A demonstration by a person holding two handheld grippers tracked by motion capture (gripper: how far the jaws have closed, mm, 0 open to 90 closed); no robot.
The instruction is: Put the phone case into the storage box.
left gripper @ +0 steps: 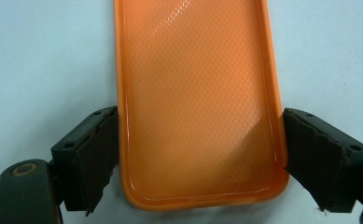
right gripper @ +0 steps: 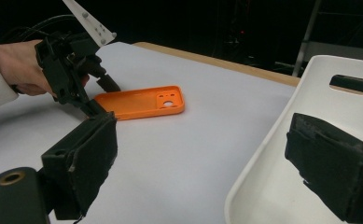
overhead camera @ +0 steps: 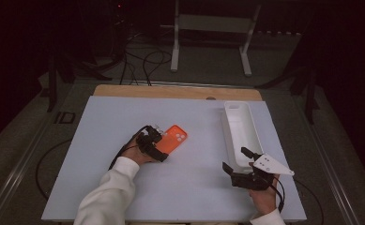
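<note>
Left gripper (left gripper: 198,158) fingers straddle orange rubbery phone case (left gripper: 198,93), barely touching its long edges | light, bendy; I pinch sides | right gripper (right gripper: 207,172) wide, empty.

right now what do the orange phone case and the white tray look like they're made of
Orange phone case: looks like soft silicone or flexible plastic; the inside has a fine dimpled texture with a glossy sheen and rounded, moulded edges.

White tray: seems to be hard moulded plastic with a smooth, slightly satin finish, thin curved walls and a cut-out handle slot at the far end. Neither material is certain from looks alone.
</note>
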